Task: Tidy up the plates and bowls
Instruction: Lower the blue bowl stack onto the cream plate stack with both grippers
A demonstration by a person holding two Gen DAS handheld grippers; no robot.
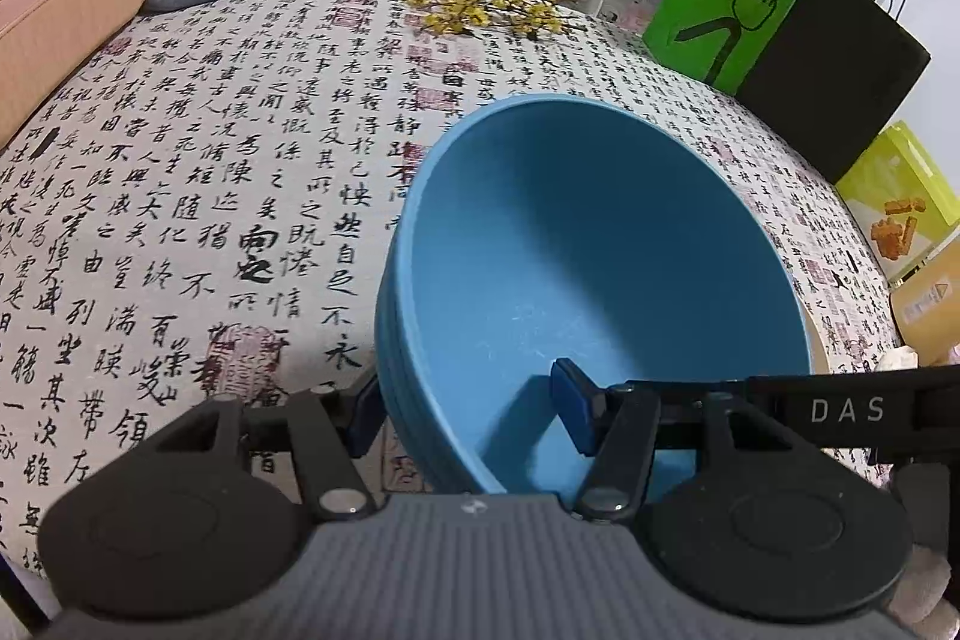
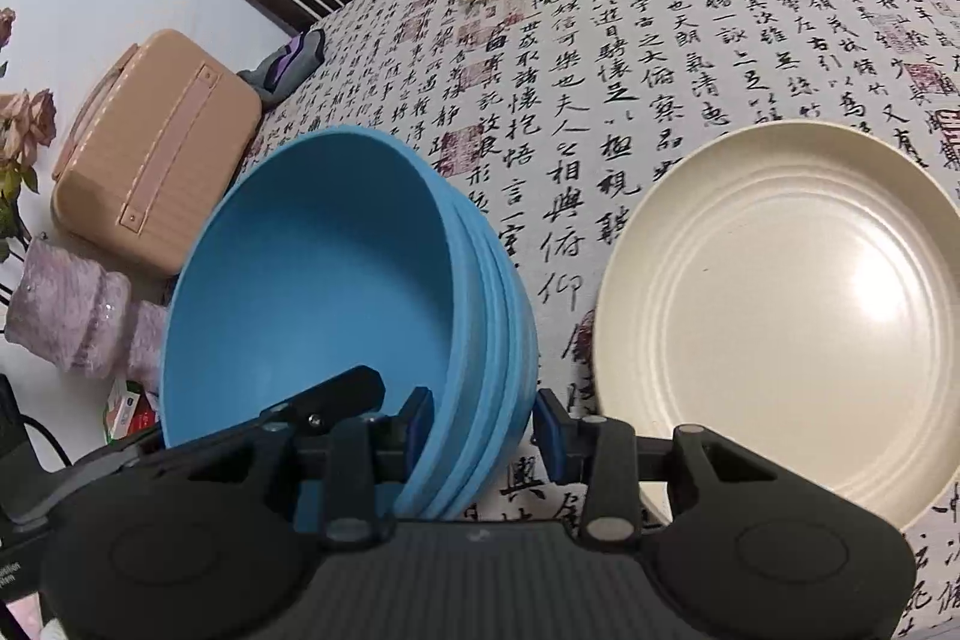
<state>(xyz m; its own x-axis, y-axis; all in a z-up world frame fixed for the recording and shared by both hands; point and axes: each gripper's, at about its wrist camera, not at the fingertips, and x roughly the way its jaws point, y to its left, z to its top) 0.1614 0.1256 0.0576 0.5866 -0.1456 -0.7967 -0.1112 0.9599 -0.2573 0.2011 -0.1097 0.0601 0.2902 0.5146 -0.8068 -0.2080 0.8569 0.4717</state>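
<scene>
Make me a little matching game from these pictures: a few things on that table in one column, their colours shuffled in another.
Things:
1. bowl
2. plate
3. case
4. bag

Colours:
a. green
b. cream
c. blue
d. peach-pink

Pairs: 1-c, 2-b, 3-d, 4-a

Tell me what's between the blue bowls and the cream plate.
Only bare tablecloth separates the blue bowls from the cream plate, seen in the right wrist view; the right gripper's outer finger hangs over that strip.
</scene>
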